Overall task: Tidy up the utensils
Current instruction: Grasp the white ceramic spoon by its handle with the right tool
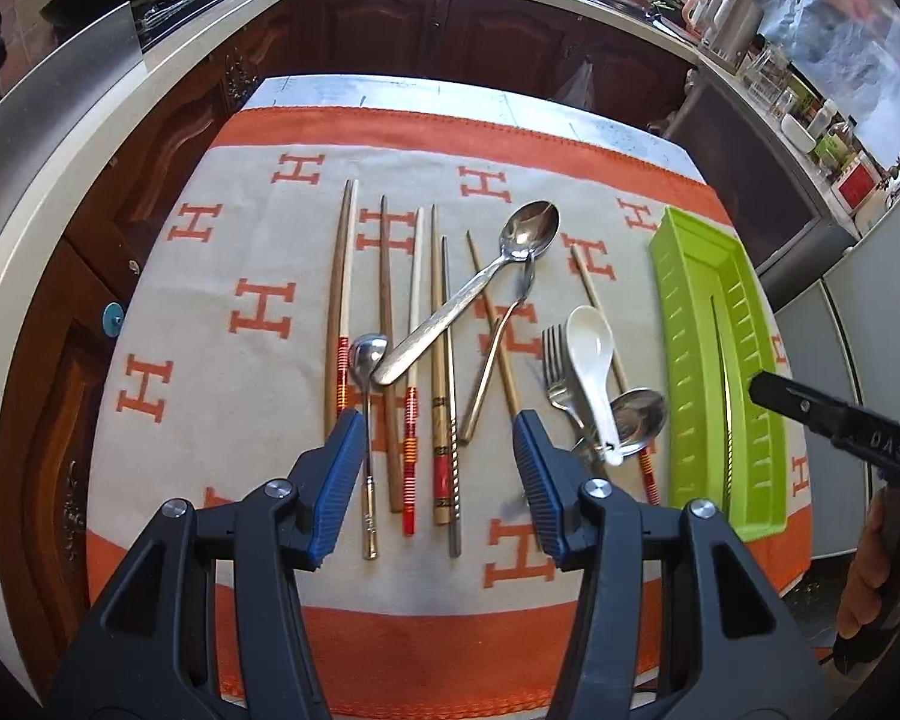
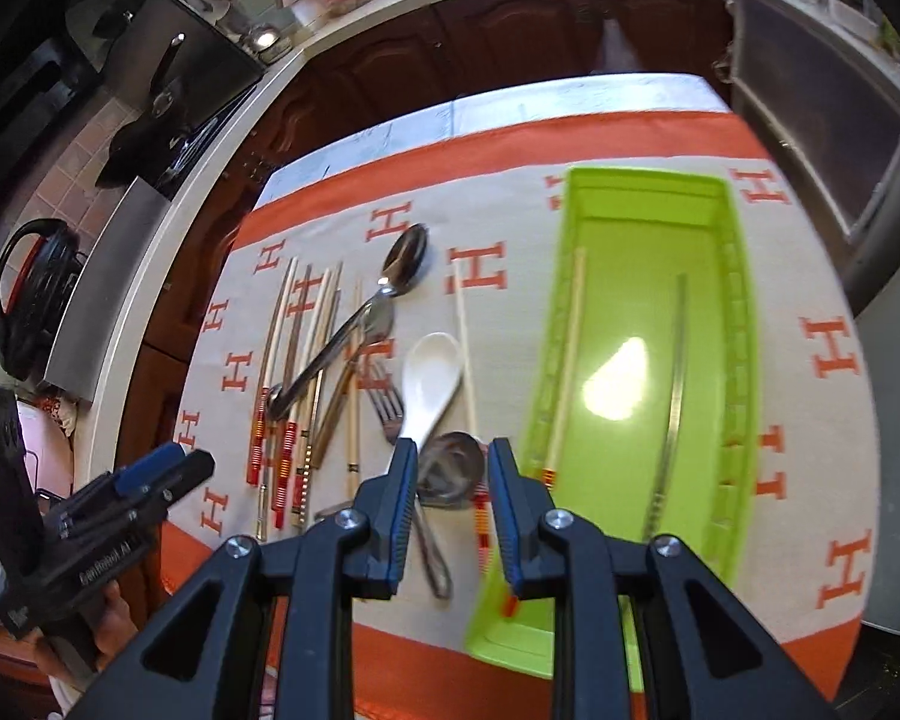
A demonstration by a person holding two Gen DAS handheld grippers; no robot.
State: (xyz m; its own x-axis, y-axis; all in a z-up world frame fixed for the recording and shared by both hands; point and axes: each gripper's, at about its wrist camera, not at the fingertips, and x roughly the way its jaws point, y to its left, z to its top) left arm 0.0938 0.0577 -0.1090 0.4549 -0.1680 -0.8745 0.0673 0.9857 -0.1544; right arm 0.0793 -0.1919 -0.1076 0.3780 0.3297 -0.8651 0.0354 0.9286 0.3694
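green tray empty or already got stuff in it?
Not empty. The green tray holds two chopsticks: a pale one along its left side, a metal one toward the right.

Chopsticks (image 1: 342, 300), spoons (image 1: 468, 294) and a fork (image 1: 555, 372) lie on the cloth (image 1: 210, 276). The tray (image 2: 744, 324) sits near its right edge, holding two chopsticks (image 2: 672, 396).

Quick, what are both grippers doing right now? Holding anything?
Left gripper: open, holding nothing, above the utensils.
Right gripper: open, nothing between the pads, beside the green tray.
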